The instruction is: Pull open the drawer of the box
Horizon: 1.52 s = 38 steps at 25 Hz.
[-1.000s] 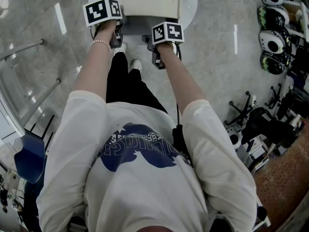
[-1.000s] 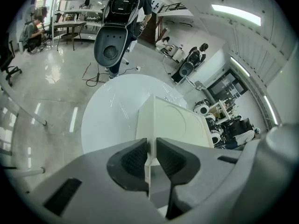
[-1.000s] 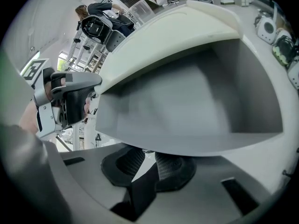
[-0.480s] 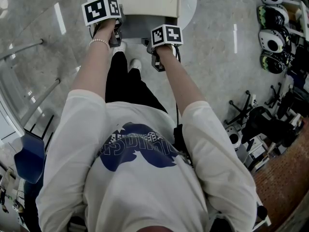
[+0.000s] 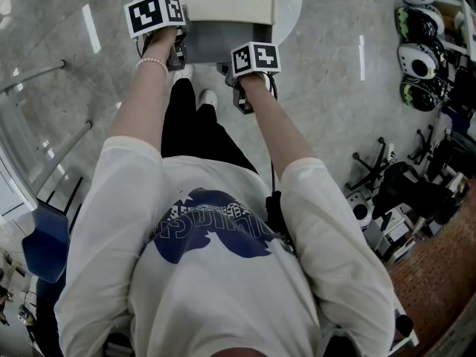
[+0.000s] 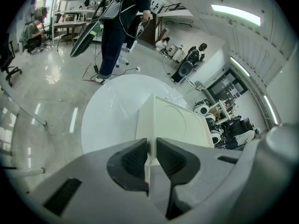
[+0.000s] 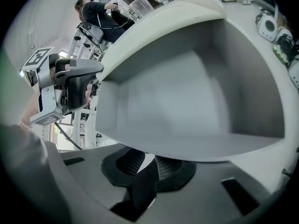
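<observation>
Right gripper view alone shows inside the drawer (image 7: 187, 101); right tongs (image 7: 148, 164) pinch its front, left tongs (image 6: 150, 155) clamp the box (image 6: 173, 120); drawer sits farther out than before.

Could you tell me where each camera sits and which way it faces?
Head view: on the person's head, facing steeply down; arms and torso show.
Left gripper view: on the left claw, facing the box corner it clamps.
Right gripper view: on the right claw, facing into the open drawer.
Shared: head and right views both show the drawer.
</observation>
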Each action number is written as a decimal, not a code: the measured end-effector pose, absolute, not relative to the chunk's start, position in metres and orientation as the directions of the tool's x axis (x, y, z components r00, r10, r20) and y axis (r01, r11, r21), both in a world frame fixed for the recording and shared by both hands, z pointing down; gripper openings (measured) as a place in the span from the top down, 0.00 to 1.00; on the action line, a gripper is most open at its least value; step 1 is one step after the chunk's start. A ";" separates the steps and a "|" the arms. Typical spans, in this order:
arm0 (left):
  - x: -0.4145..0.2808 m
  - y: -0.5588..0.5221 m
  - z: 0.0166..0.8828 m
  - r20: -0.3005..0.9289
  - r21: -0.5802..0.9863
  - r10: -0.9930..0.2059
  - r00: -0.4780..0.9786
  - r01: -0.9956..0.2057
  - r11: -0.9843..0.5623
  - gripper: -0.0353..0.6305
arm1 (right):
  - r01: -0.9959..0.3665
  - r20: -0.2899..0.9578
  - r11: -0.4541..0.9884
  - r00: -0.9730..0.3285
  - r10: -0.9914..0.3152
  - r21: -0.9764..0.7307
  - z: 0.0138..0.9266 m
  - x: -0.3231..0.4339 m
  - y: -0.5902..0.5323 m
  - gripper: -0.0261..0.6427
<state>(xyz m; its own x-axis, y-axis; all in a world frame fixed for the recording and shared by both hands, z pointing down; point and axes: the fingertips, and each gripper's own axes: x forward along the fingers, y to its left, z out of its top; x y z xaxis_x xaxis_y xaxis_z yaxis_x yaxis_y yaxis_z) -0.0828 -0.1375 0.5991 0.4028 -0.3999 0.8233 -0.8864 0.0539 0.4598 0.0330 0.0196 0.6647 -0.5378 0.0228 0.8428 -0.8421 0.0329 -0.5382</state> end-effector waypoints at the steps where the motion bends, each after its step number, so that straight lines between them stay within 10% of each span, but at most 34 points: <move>1: -0.083 -0.137 0.599 0.823 0.460 -0.400 0.403 -0.886 0.054 0.85 | -0.842 0.842 0.033 -0.538 0.023 -0.539 0.665 0.033 0.021 0.87; 38: -0.074 -0.141 0.591 0.822 0.443 -0.415 0.389 -0.896 0.038 0.85 | -0.807 0.805 0.041 -0.591 -0.056 -0.589 0.657 0.038 0.022 0.75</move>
<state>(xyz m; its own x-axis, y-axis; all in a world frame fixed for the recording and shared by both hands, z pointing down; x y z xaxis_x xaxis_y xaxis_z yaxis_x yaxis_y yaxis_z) -0.0739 -0.1407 0.5913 0.3892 -0.4148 0.8225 -0.8958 0.0376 0.4429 0.0379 0.0219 0.6565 -0.5909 -0.0559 0.8048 -0.8068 0.0412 -0.5894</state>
